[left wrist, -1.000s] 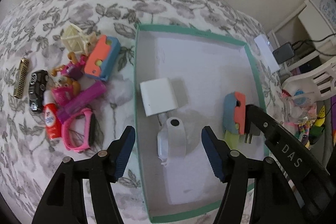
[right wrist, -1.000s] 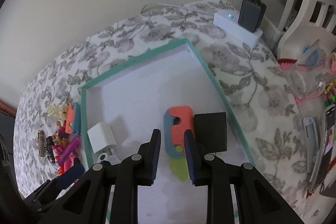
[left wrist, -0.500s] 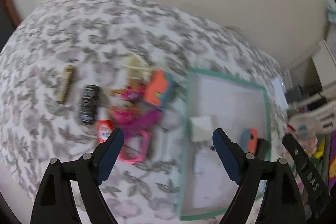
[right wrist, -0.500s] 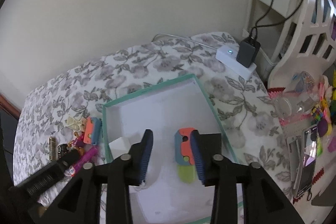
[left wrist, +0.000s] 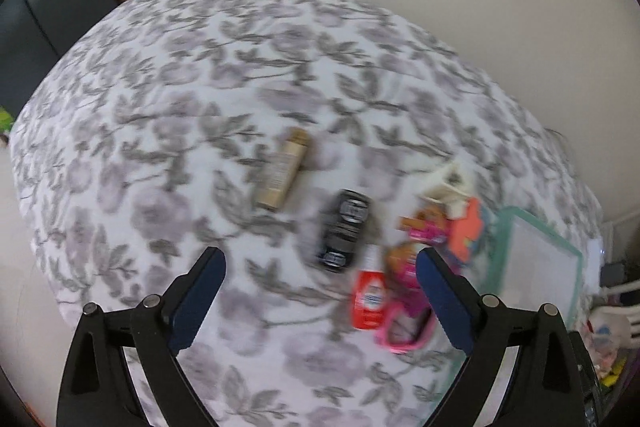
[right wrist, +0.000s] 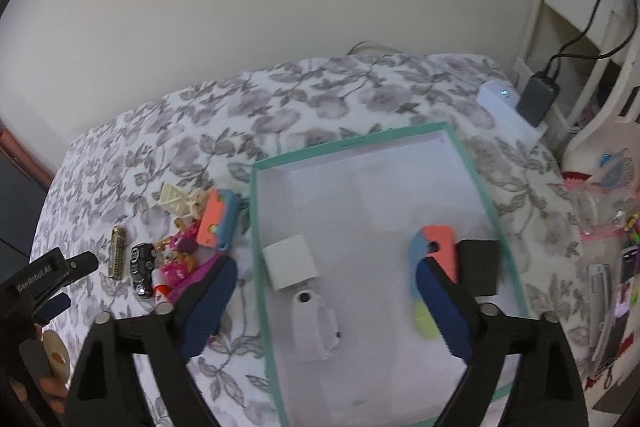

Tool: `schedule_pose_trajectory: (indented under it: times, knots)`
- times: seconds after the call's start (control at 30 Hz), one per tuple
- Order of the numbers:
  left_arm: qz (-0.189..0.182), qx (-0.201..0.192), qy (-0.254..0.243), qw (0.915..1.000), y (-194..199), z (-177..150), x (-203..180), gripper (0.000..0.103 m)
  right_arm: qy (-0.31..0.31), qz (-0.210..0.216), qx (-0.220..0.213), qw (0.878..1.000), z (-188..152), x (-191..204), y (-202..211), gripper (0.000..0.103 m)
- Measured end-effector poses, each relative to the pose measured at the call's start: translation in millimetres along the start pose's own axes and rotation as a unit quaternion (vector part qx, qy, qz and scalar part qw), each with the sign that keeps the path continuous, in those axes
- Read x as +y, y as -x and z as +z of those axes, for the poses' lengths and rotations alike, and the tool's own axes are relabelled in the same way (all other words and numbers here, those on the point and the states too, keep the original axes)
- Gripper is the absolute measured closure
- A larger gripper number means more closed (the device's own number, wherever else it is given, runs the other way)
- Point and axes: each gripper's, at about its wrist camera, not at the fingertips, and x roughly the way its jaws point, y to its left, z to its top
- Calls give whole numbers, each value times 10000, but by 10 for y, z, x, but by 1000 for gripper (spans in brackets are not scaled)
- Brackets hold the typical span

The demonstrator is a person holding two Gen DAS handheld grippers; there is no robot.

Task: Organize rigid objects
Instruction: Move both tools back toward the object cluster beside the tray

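Overhead, the left gripper (left wrist: 320, 291) hangs with its jaws spread wide and nothing between them, above the flowered bedspread (left wrist: 168, 115) where a gold bar (left wrist: 282, 169), a black toy car (left wrist: 344, 229) and a red bottle (left wrist: 368, 297) lie in a loose row beside a heap of pink toys (left wrist: 412, 267). Likewise the right gripper (right wrist: 332, 307) gapes wide and empty over the teal-rimmed box (right wrist: 476, 183), which holds a white cube (right wrist: 290, 261), a white charger (right wrist: 314, 323), an orange-and-blue toy (right wrist: 434, 247) and a black block (right wrist: 480, 267).
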Motion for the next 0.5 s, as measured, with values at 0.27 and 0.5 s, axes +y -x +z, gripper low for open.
schedule_pose_trajectory:
  times: [0.27,0.5]
  knots:
    - [273,-84,400,9988,-96,157,539,7,401,105,78,9991,-80,345,-138,0]
    - [399,-262,729,9962,-125,244,855,7,861,291,227,9956,-167,744,-293,0]
